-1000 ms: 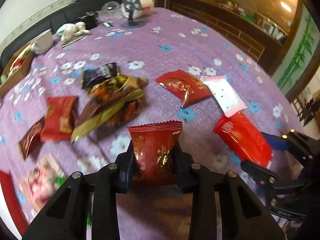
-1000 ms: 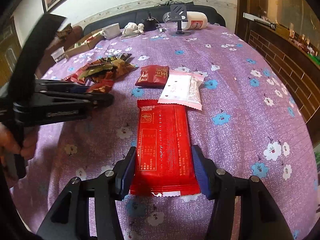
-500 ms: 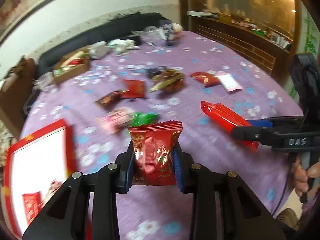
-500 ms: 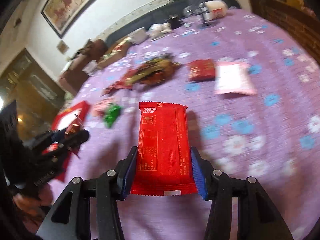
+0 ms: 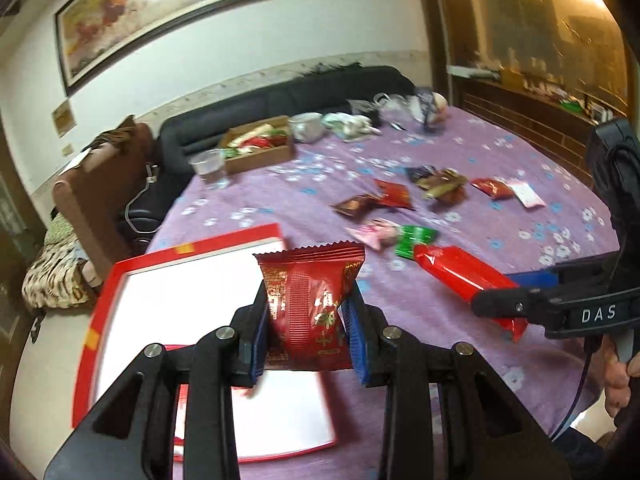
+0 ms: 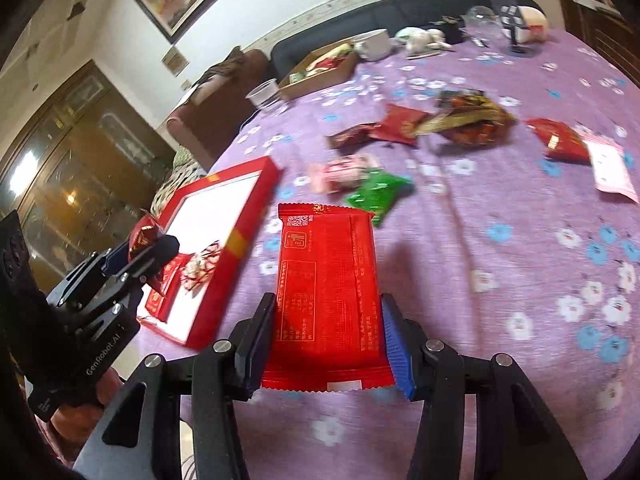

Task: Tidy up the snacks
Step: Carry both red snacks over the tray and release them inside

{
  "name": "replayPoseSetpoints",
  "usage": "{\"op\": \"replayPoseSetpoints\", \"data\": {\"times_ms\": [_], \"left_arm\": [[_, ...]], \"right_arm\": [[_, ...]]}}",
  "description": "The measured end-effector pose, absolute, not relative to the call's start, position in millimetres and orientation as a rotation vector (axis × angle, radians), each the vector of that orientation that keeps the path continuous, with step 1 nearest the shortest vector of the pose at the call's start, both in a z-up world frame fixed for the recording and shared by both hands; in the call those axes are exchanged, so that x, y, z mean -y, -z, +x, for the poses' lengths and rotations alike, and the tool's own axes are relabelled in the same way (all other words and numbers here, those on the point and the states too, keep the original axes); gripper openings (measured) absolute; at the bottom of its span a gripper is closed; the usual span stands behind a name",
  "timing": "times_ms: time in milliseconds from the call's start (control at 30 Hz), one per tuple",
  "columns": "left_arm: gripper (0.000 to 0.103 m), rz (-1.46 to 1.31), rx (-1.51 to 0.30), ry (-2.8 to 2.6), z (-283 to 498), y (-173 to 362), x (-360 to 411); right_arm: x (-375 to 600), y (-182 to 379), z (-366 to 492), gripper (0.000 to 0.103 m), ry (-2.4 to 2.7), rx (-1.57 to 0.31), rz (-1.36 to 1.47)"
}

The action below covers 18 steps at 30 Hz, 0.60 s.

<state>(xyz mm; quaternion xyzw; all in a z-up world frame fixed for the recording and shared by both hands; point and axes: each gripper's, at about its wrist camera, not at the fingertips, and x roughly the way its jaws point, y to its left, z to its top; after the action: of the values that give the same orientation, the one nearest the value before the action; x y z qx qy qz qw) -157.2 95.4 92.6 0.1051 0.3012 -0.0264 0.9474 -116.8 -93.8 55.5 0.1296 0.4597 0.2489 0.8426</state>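
Left wrist view first: a wide surface draped in a purple cloth with white and blue flowers (image 5: 460, 160) fills most of the room ahead, a black sofa (image 5: 288, 96) running along its far edge under a framed painting (image 5: 160, 12). At the near left corner sits a shallow red-rimmed box with a white inside (image 5: 180, 284); the right wrist view shows a few small red and white packets lying in its near end. A brown cardboard box of mixed snacks (image 5: 260, 148) stands far back on the cloth, a clear plastic cup (image 5: 210, 166) just beside it.

Loose packets lie scattered across the middle of the cloth: a dark red pair, a brown and gold heap (image 6: 468, 120), a pink packet touching a green packet (image 6: 376, 194), and further right a red pouch beside a flat white and pink one (image 6: 610, 168).

From the right wrist view, the right hand-held gripper (image 6: 326, 344) is clenched on a long flat bright red wrapper with printed text (image 6: 326, 284), held lengthways above the cloth just right of the red-rimmed box. The left hand-held gripper (image 5: 306, 334) is clamped on a small dark red pillow pouch with gold print (image 5: 310, 300), held upright above the box's right edge.
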Motion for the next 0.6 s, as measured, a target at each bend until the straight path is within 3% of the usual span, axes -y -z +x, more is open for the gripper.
{"op": "replayPoseSetpoints", "data": {"times_ms": [600], "left_arm": [[0.031, 0.091, -0.607, -0.121, -160.8, -83.1, -202.1]], "right_arm": [[-17.9, -66.5, -108.4, 0.051, -0.648, -0.968, 0.196]]}}
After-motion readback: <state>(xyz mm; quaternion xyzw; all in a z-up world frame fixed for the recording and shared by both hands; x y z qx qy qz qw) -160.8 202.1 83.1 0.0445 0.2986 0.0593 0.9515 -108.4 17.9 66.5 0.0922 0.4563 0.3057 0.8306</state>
